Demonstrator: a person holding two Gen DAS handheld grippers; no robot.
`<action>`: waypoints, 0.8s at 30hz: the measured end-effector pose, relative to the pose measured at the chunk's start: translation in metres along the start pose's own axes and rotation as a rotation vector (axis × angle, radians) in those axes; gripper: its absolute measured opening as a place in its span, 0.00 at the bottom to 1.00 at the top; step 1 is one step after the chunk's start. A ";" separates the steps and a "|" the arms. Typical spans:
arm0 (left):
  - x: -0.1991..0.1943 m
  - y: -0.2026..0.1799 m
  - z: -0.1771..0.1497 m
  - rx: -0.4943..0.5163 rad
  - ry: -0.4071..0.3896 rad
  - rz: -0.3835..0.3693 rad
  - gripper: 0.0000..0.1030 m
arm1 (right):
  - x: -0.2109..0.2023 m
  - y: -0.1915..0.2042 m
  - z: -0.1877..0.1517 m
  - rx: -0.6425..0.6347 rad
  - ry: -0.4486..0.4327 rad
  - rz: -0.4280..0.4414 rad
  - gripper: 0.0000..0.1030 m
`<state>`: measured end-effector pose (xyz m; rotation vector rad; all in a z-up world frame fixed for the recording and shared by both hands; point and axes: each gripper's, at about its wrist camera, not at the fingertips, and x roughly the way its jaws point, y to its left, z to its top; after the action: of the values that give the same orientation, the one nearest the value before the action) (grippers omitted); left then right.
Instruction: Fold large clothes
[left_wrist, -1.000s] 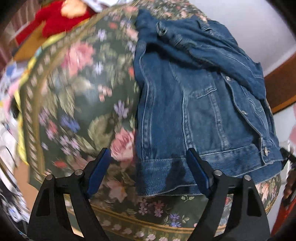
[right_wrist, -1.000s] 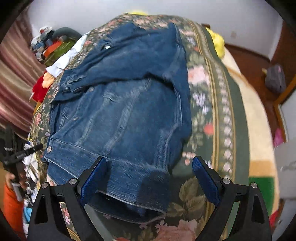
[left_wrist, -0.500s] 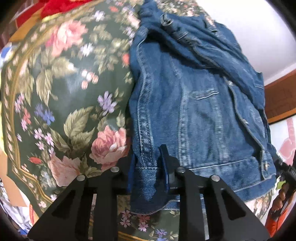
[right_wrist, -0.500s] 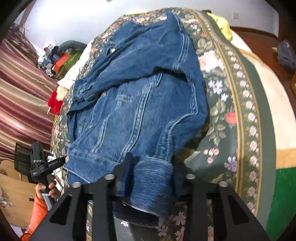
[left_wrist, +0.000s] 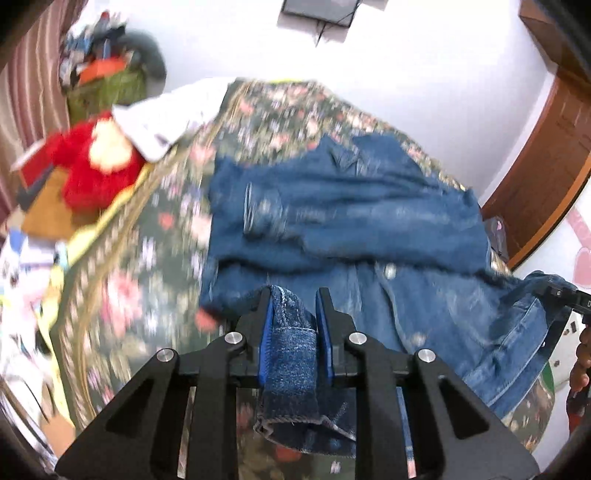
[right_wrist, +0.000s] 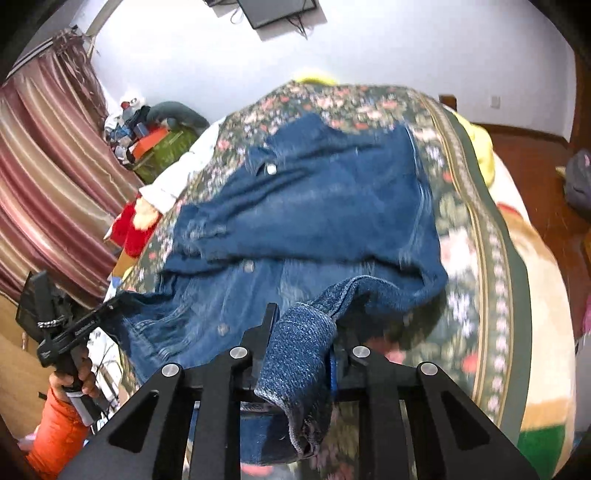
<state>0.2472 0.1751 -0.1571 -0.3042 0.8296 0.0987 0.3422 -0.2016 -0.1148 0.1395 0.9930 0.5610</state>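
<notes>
- Nearest, left gripper (left_wrist: 293, 314): jaws closing, blue pads pressed on a bunched hem corner of the denim jacket (left_wrist: 343, 218), cloth hanging out below.
- Right gripper (right_wrist: 301, 334): jaws closing too, clamped on the other hem corner, rolled denim bulging between them.
- Jacket lying on the floral bedspread (left_wrist: 147, 280), a sleeve crossed over the chest, lower edge raised off the bed at both corners.
- Step in hand, by the look of it: the bottom-to-top fold, hem just picked up.
- Next move likely calls for carrying both corners forward together, level with each other, and laying the hem near the collar; uneven travel would skew the fold.
- Beyond, beside the bed: red plush toy (left_wrist: 92, 166), white cloth (left_wrist: 162, 122), piled clutter by the striped curtain (right_wrist: 44, 177).
- Nothing lying in the fold's path.
</notes>
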 end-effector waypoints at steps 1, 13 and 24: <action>0.001 -0.001 0.010 -0.001 -0.009 -0.004 0.21 | 0.002 0.001 0.007 0.000 -0.008 -0.002 0.17; 0.040 0.024 0.143 -0.172 -0.131 0.038 0.20 | 0.050 -0.021 0.148 0.045 -0.163 -0.111 0.15; 0.196 0.063 0.202 -0.216 -0.009 0.178 0.20 | 0.200 -0.091 0.219 0.178 -0.016 -0.180 0.15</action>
<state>0.5094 0.2906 -0.1881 -0.4329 0.8378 0.3571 0.6410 -0.1474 -0.1781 0.2104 1.0277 0.3060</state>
